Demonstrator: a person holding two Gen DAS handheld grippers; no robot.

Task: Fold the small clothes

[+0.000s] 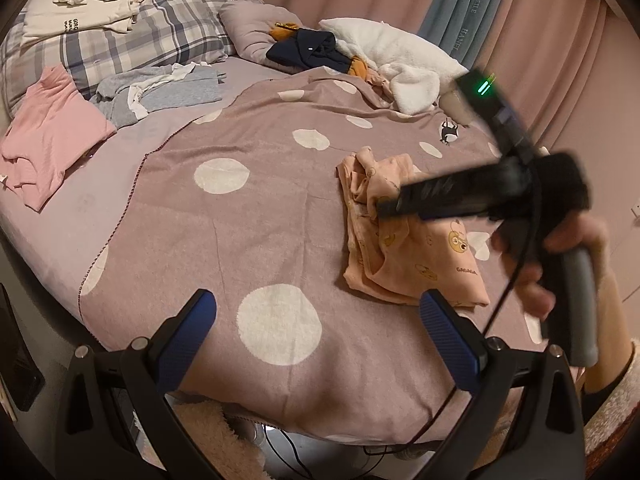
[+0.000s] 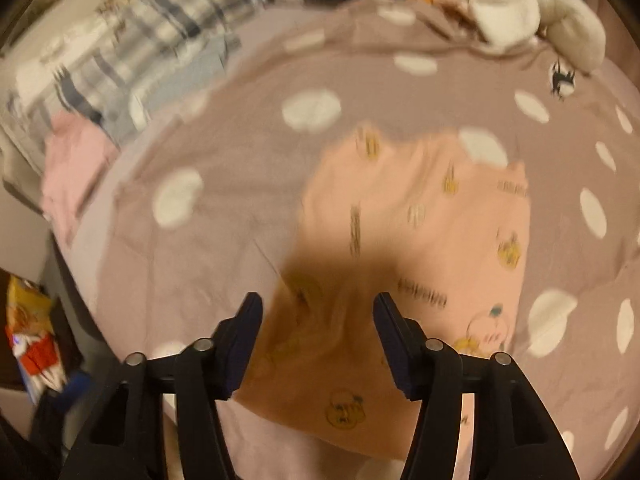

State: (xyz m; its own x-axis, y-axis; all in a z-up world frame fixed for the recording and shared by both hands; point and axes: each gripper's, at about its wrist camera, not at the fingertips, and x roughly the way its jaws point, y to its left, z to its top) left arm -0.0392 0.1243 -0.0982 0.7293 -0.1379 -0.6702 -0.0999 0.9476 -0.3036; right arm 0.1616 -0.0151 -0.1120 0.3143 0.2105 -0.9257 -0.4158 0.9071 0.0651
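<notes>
Left wrist view, from the left: one pink top [image 1: 48,136] lies flat on the bed [image 1: 60,216], one grey garment [image 1: 160,90] beside it below one plaid pillow [image 1: 132,40]. The left hand-held gripper [image 1: 316,336] stands wide open and empty above the dotted blanket [image 1: 248,224]. Right of centre, one peach bear-print garment [image 1: 416,256] lies loosely folded and rumpled on the blanket. The right hand-held gripper [image 2: 318,344] hovers over it, half open, gripping nothing.
</notes>
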